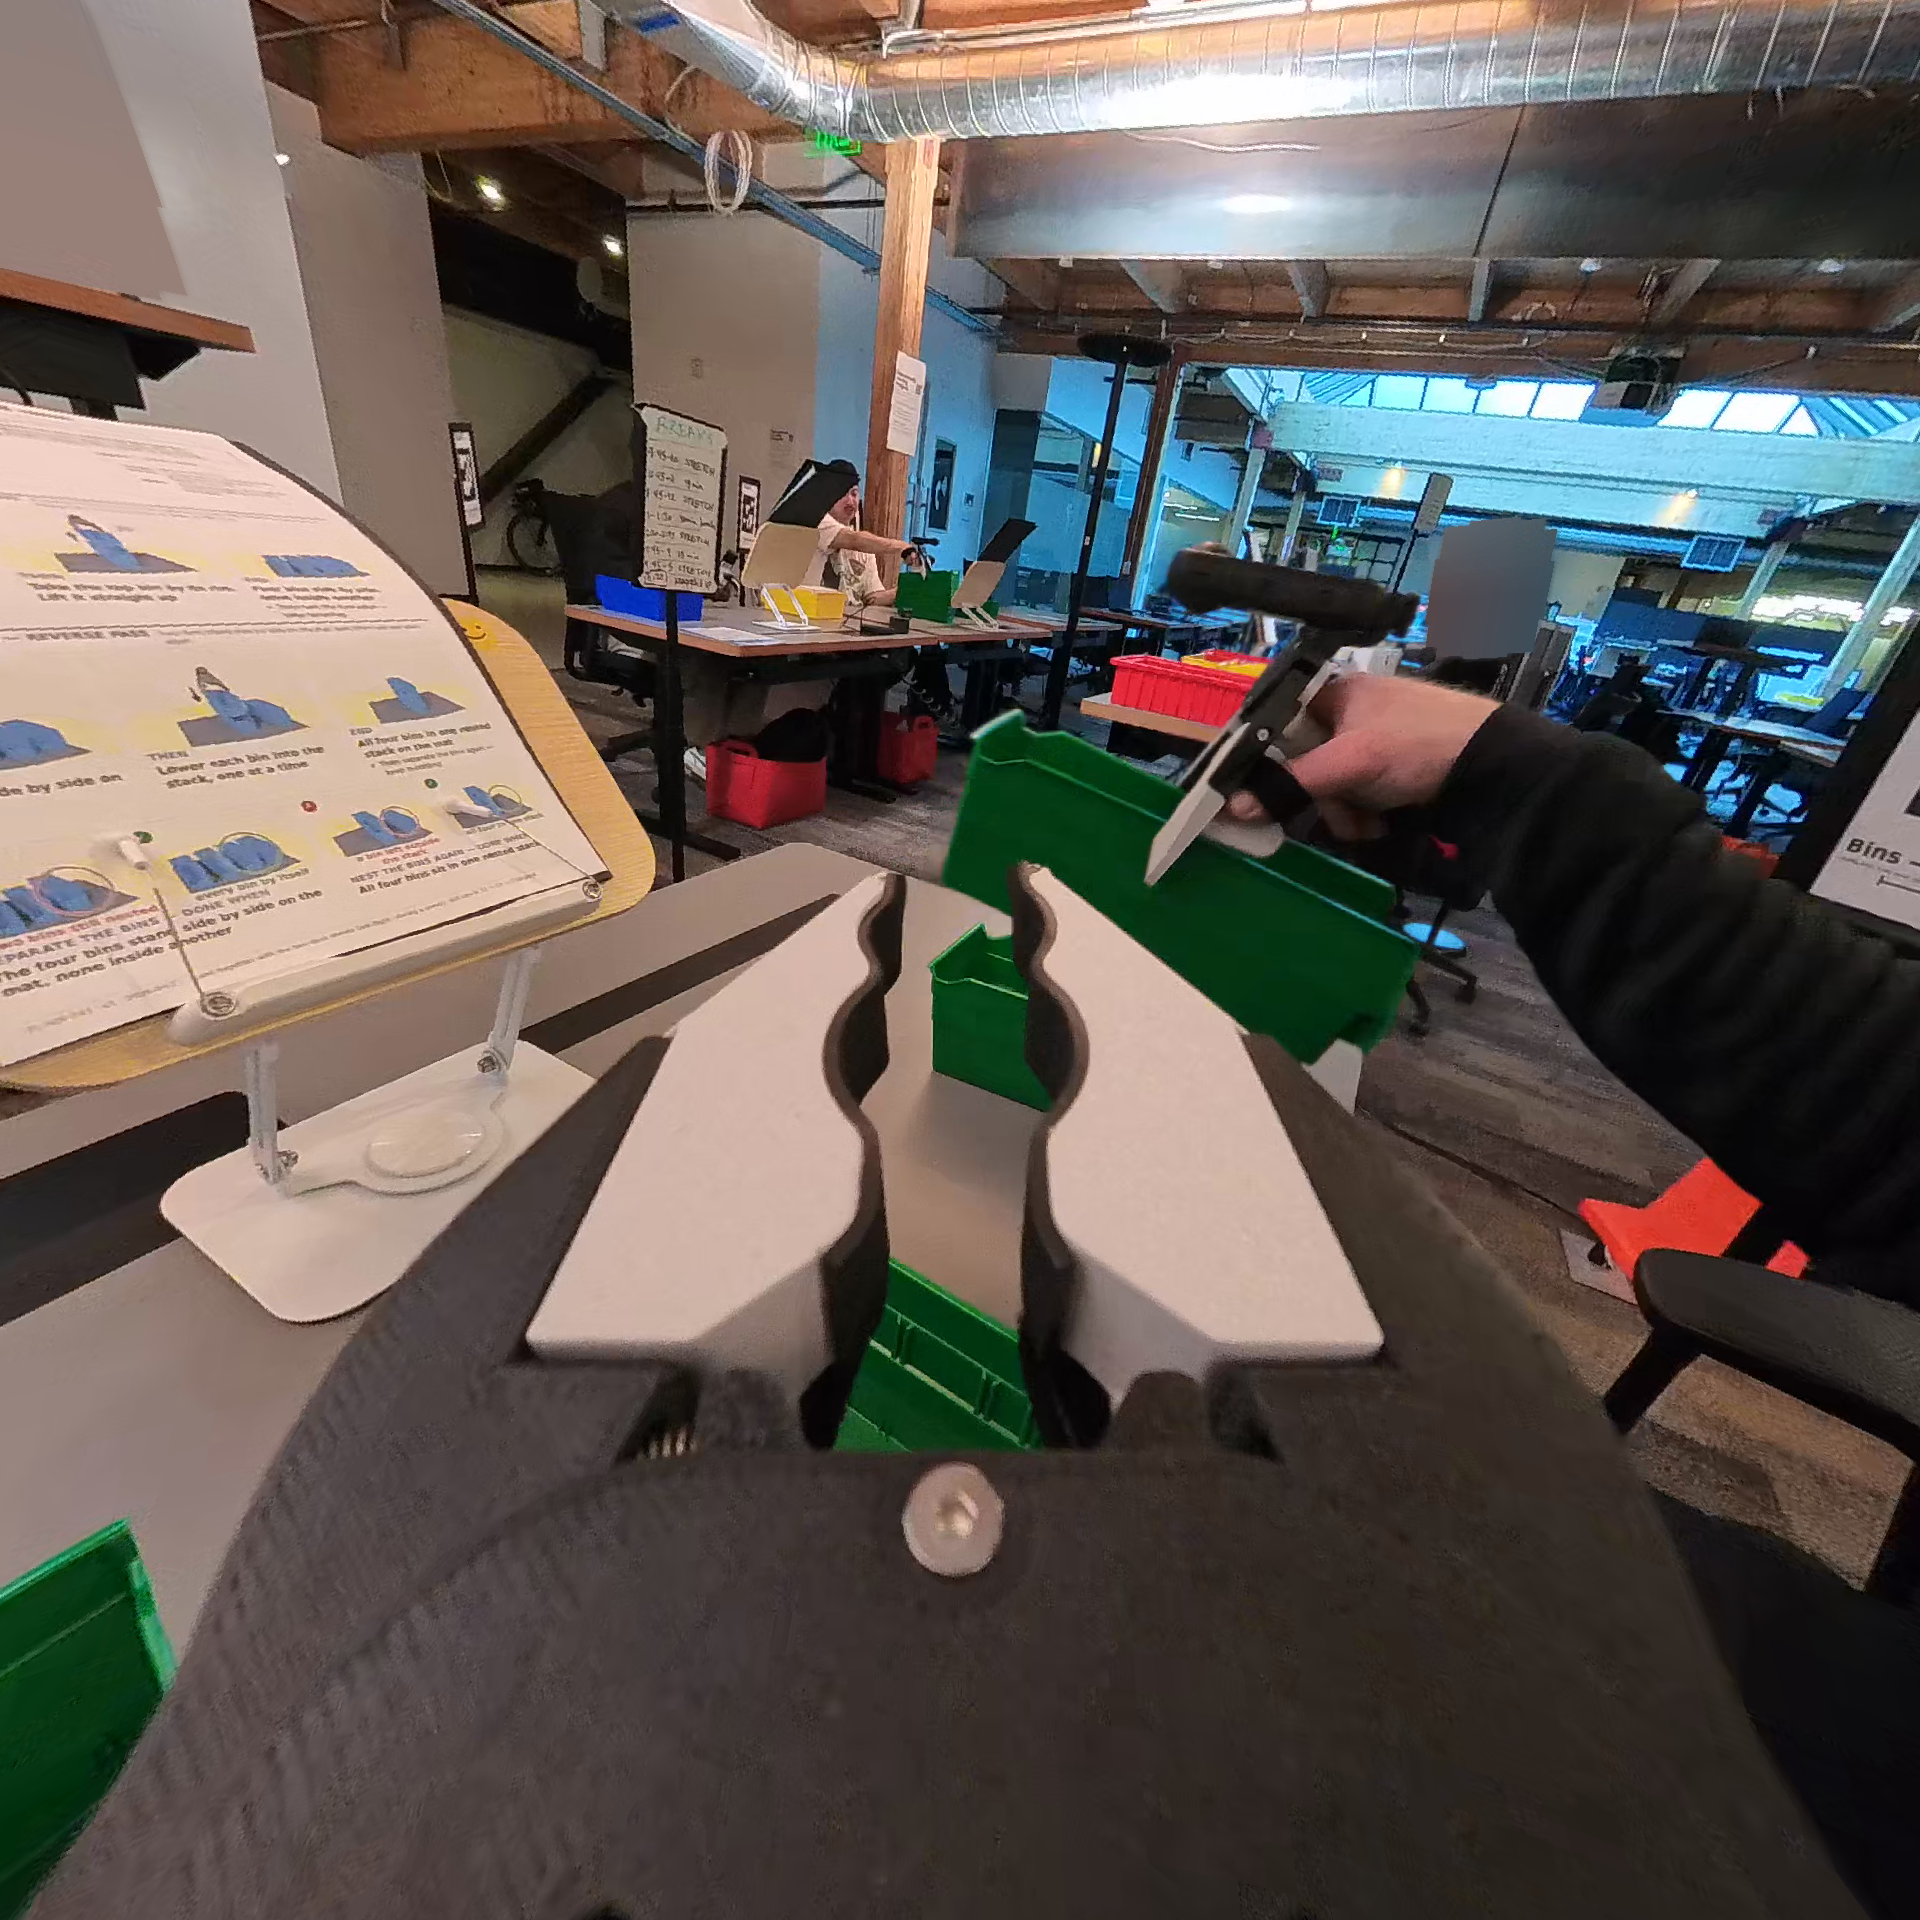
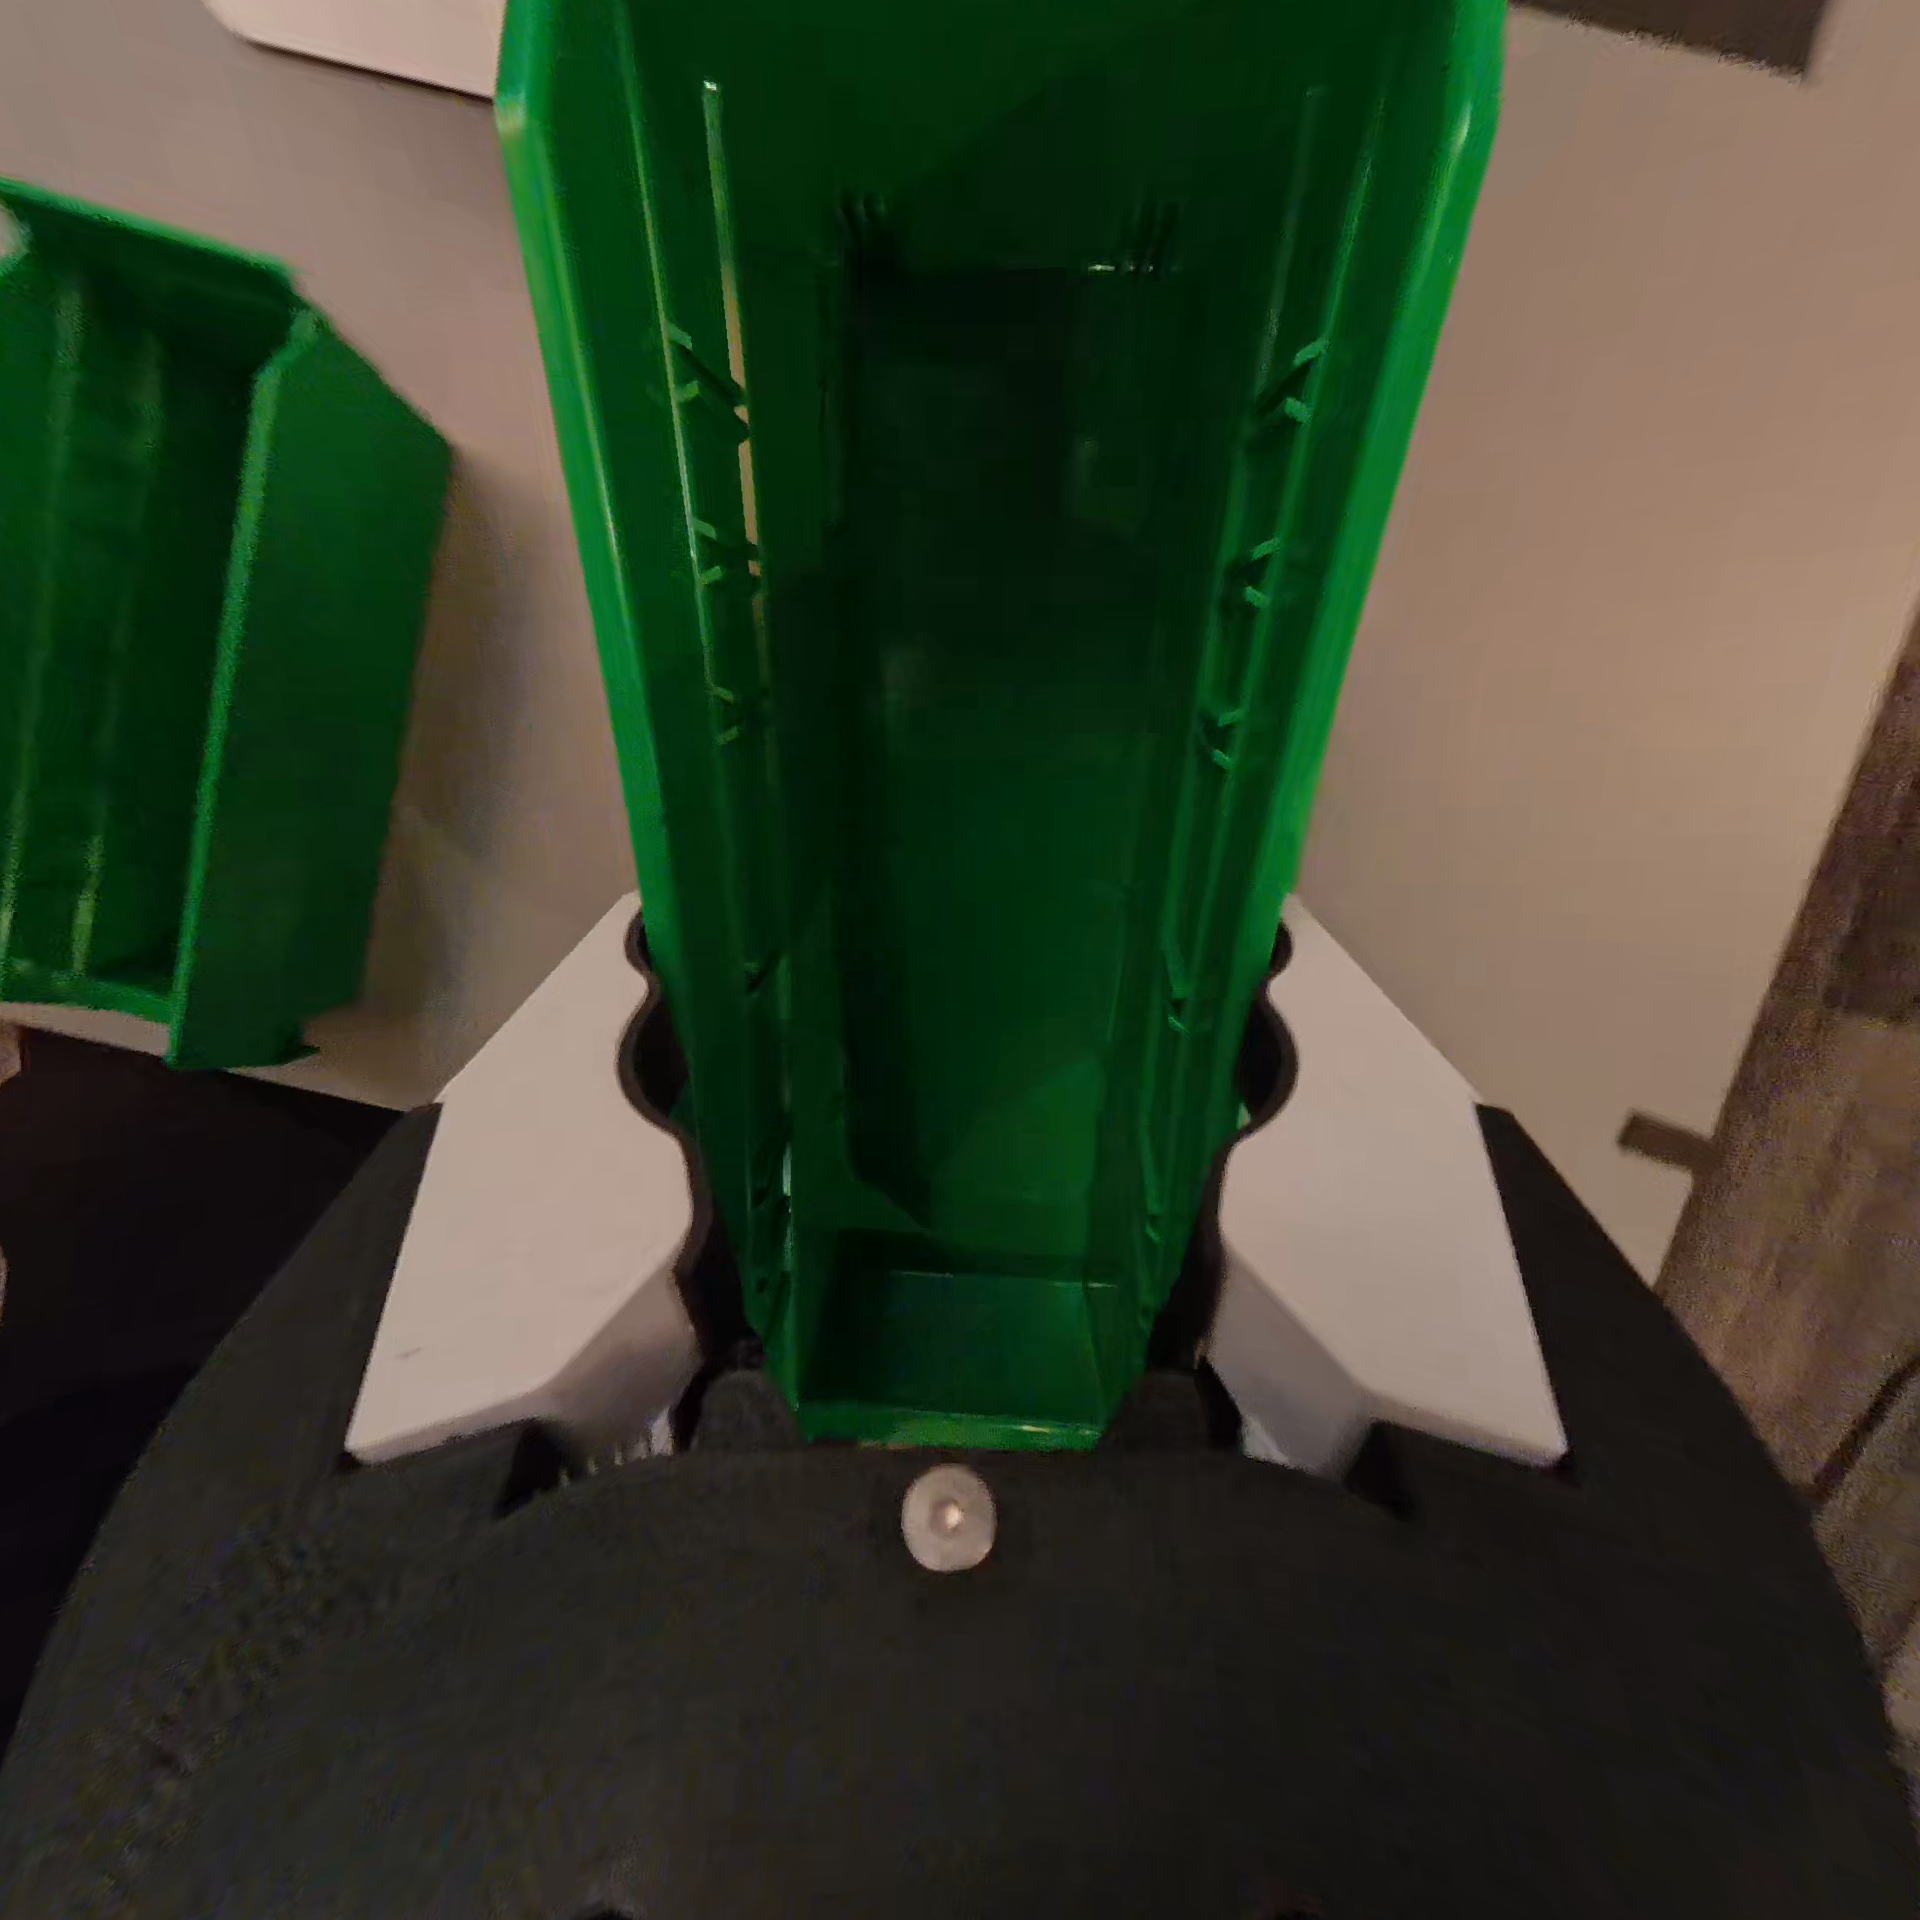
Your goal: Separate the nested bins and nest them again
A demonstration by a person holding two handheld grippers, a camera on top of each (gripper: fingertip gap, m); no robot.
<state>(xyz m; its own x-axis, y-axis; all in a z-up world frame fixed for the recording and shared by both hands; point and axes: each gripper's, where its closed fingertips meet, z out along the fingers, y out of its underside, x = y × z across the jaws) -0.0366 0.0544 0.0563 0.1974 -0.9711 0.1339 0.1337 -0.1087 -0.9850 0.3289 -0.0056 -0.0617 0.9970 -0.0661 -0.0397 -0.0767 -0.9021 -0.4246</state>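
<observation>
**Lifted bin in your right gripper, much of the bench hidden**

Your right gripper [image 2: 961,1039] pinches a long green bin [image 2: 977,644] across its width, fingers pressed against both side walls; in the left wrist view that bin [image 1: 1174,914] hangs tilted above the bench [image 1: 727,914]. Your left gripper [image 1: 956,977] holds nothing, its fingers a narrow gap apart. Its body hides most of what lies beneath: only a strip of a green bin [image 1: 935,1371] shows between the fingers, a small green bin [image 1: 977,1008] peeks out beyond the tips, and another green piece [image 1: 73,1683] is cut off at the lower left edge. In the right wrist view a second bin [image 2: 208,644] sits blurred, cropped on the left. An instruction sheet [image 1: 239,707] on a stand carries printed text and blue diagrams.
</observation>
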